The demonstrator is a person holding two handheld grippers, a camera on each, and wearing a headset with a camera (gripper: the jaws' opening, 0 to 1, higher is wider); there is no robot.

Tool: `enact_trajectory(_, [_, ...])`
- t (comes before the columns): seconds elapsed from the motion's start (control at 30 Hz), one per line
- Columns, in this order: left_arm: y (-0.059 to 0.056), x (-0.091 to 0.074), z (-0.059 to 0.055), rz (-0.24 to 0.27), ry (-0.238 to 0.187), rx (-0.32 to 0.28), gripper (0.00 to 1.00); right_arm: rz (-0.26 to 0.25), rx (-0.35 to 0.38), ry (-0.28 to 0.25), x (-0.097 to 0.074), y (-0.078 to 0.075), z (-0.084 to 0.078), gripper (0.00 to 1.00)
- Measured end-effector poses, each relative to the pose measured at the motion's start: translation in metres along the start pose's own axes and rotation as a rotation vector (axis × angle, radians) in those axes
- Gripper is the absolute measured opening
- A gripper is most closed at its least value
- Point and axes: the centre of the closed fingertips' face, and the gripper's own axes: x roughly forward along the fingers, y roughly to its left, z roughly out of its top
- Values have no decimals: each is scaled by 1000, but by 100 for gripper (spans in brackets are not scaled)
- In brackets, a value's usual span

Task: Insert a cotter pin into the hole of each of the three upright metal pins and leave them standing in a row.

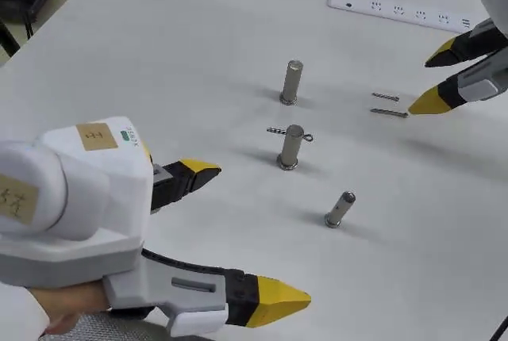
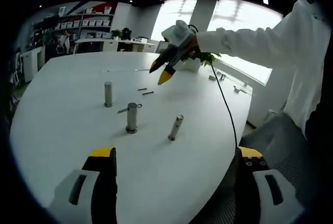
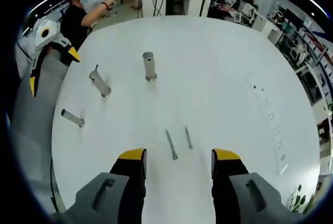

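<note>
On a white counter, the left claw hangs over the near side with its yellow-tipped jaws spread wide, pointing toward three metal pins set in a row. Across the counter, the right claw is also spread wide. Its lower jaw tip is just beside the end of one of two loose cotter pins, which lie side by side on the surface. In the right gripper view, those two pins lie just ahead of the gap between the jaws. A white power strip lies flat toward the far edge, well apart from the row. The far metal pin stands upright on its base. The middle metal pin stands upright with a cotter pin through the hole near its top, the ends sticking out on both sides. The near metal pin leans to one side.
</note>
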Motion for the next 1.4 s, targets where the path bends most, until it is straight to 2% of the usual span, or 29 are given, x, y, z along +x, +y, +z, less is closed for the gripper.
enact_trajectory(0.17, [4,-1,-2,18,5,-8,93,-8,-16,44,18,-14,-3,38])
enact_trajectory(0.27, [6,-1,-1,25,-4,-20,93,10,-4,66,31,-18,-8,32])
enact_trajectory(0.37, [6,-2,0,26,-11,-26,92,7,-13,86,35,-10,-10,24])
enact_trajectory(0.57, [11,-4,-1,49,-26,-41,92,15,-6,99,43,-11,-8,12])
enact_trajectory(0.7, [17,-8,0,66,-43,-62,91,11,-28,109,46,-12,-7,9])
enact_trajectory(0.9, [20,-12,4,86,-72,-66,89,31,-40,155,51,-10,-13,4])
enact_trajectory(0.93, [21,-12,4,87,-75,-69,89,38,-39,148,50,-9,-11,2])
enact_trajectory(1.07, [21,-12,4,87,-74,-73,89,36,-35,168,51,-9,-12,0])
enact_trajectory(1.27, [20,-12,5,80,-79,-79,88,25,-70,200,54,-10,-13,0])
enact_trajectory(1.33, [20,-12,4,80,-73,-78,88,9,-86,203,56,-16,-15,0])
enact_trajectory(1.4, [20,-12,4,81,-68,-72,88,17,-88,195,56,-16,-15,0])
